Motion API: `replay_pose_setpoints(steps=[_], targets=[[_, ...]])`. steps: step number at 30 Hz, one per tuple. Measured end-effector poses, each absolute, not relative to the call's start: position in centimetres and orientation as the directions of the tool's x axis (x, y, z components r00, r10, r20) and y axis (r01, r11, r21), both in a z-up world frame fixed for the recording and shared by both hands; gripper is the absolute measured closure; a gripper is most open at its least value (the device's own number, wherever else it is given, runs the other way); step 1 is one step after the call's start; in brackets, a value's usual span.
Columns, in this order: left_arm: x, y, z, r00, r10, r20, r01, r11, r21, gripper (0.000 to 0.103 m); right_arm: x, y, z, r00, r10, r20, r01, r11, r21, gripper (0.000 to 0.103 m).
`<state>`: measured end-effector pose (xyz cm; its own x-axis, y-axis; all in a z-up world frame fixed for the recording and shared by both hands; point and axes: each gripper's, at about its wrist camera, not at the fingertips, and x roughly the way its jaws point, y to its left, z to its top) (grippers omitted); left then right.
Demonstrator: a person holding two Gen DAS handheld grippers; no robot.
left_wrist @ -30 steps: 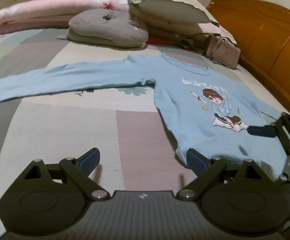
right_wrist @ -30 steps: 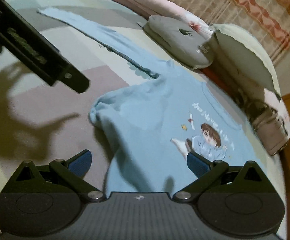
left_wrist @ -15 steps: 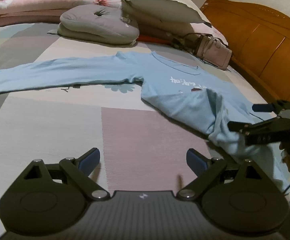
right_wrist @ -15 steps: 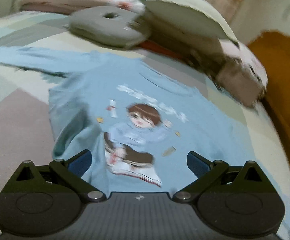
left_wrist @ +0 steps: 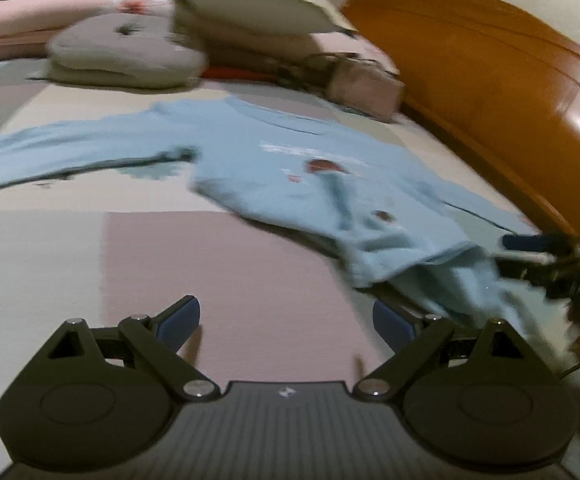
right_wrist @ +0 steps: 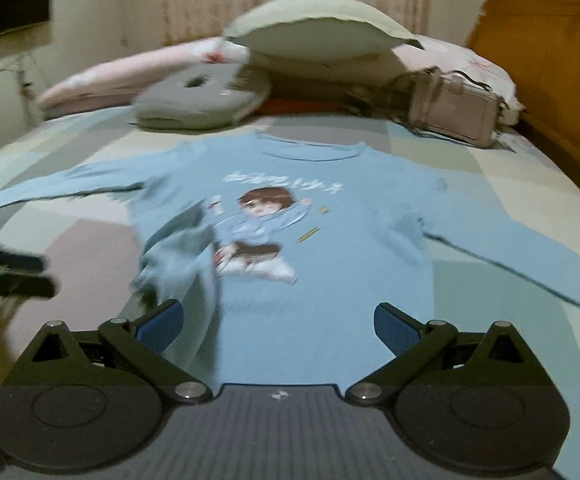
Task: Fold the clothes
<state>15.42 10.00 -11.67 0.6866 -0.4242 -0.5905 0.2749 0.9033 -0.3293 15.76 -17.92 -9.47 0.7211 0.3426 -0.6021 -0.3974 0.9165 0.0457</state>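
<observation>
Shirt (right_wrist: pixel 329 216) lies face-up, one hem corner flipped over — both my grippers (left_wrist: pixel 286 318) (right_wrist: pixel 276 326) gape wide, empty; next, flatten or grip hem.

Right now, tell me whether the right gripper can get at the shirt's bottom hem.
Probably yes. The right gripper is open, nothing lies over the hem in front of it, and the shirt sits between its fingers. Only a flipped-up corner bunches nearby.
</observation>
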Motion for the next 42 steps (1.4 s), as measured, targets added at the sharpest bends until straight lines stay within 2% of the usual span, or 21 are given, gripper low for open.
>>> replay_pose_setpoints(steps=[5, 12, 17, 24, 28, 30, 34, 36, 38, 40, 42], targets=[[16.2, 7.9, -12.9, 0.631, -0.575, -0.521, 0.354, 0.811, -0.466, 0.01, 13.7, -19.5, -12.2, 0.682, 0.437, -0.586, -0.432, 0.888, 0.159, 0.0], [19.0, 6.6, -14.3, 0.631, -0.613, -0.475, 0.336, 0.769, -0.544, 0.01, 13.1, -21.1, -13.9, 0.64, 0.527, -0.559, -0.441, 0.848, 0.294, 0.0], [21.9, 6.0, -14.8, 0.633, -0.643, -0.431, 0.316, 0.723, -0.614, 0.009, 12.7, -21.2, -13.7, 0.635, 0.53, -0.562, -0.455, 0.845, 0.282, 0.0], [21.3, 6.3, -15.0, 0.549, -0.782, -0.294, 0.354, 0.537, -0.766, 0.009, 12.7, -21.7, -13.7, 0.643, 0.524, -0.559, -0.437, 0.85, 0.295, 0.0], [20.5, 7.7, -15.5, 0.562, -0.802, -0.204, 0.357, 0.458, -0.814, 0.01, 12.8, -21.8, -13.8, 0.643, 0.524, -0.559, -0.429, 0.85, 0.304, 0.0], [20.8, 8.4, -16.3, 0.578, -0.788, -0.211, 0.302, 0.447, -0.842, 0.011, 12.8, -21.6, -13.8, 0.646, 0.517, -0.562, -0.432, 0.854, 0.289, 0.0], [21.4, 9.5, -17.2, 0.606, -0.78, -0.155, 0.249, 0.371, -0.894, 0.015, 12.7, -21.1, -13.9, 0.652, 0.502, -0.567, -0.437, 0.861, 0.26, 0.0], [21.4, 9.5, -17.5, 0.624, -0.764, -0.164, 0.229, 0.379, -0.897, 0.023, 12.7, -21.0, -14.0, 0.655, 0.498, -0.568, -0.438, 0.863, 0.252, 0.0], [21.5, 9.5, -17.9, 0.636, -0.746, -0.198, 0.192, 0.402, -0.895, 0.045, 12.7, -21.0, -14.0, 0.657, 0.496, -0.569, -0.44, 0.864, 0.245, 0.0], [21.7, 9.5, -18.5, 0.645, -0.731, -0.224, 0.164, 0.419, -0.893, 0.059, 12.7, -20.9, -14.1, 0.658, 0.493, -0.569, -0.442, 0.865, 0.238, 0.0], [21.8, 9.5, -18.8, 0.651, -0.722, -0.235, 0.151, 0.426, -0.892, 0.064, 12.6, -20.8, -14.1, 0.66, 0.49, -0.57, -0.444, 0.866, 0.23, 0.0]])
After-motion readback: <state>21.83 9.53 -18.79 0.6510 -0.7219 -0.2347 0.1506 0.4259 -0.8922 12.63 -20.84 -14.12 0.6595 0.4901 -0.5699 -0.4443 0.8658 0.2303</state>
